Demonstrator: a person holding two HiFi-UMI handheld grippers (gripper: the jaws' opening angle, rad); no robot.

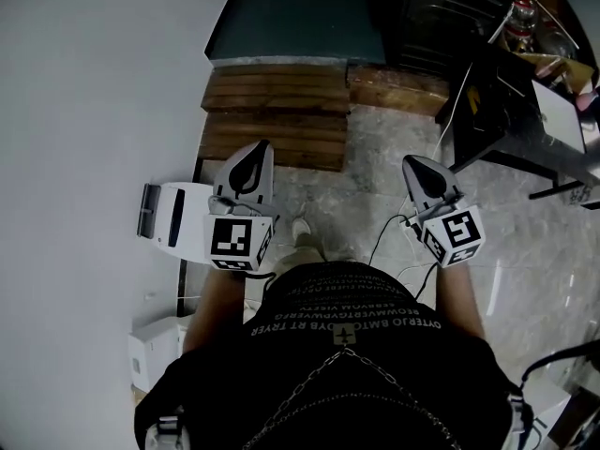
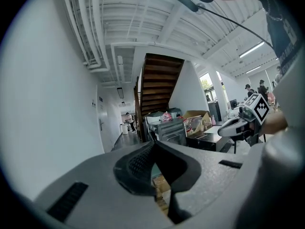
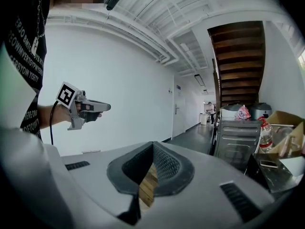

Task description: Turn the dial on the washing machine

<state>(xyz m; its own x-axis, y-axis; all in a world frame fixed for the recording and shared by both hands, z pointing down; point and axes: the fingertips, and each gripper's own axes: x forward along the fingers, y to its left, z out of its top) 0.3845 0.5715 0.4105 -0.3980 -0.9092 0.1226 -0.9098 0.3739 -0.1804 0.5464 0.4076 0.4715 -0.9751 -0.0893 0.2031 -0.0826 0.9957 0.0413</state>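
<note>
Evidently nothing is done yet: the left gripper (image 1: 261,148) and right gripper (image 1: 413,162) are held over the floor (image 1: 366,190), jaws clenched and empty. No dial is seen; a grey appliance (image 3: 237,142), possibly the washing machine, stands well apart.

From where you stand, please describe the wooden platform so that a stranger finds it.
Follow the white wall down to its base, straight ahead. There lies the wooden platform, the only brown slatted surface between dark flooring and grey marble.

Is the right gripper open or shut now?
Shut: the right gripper shows its jaw tips touching, with nothing held between them.
</note>
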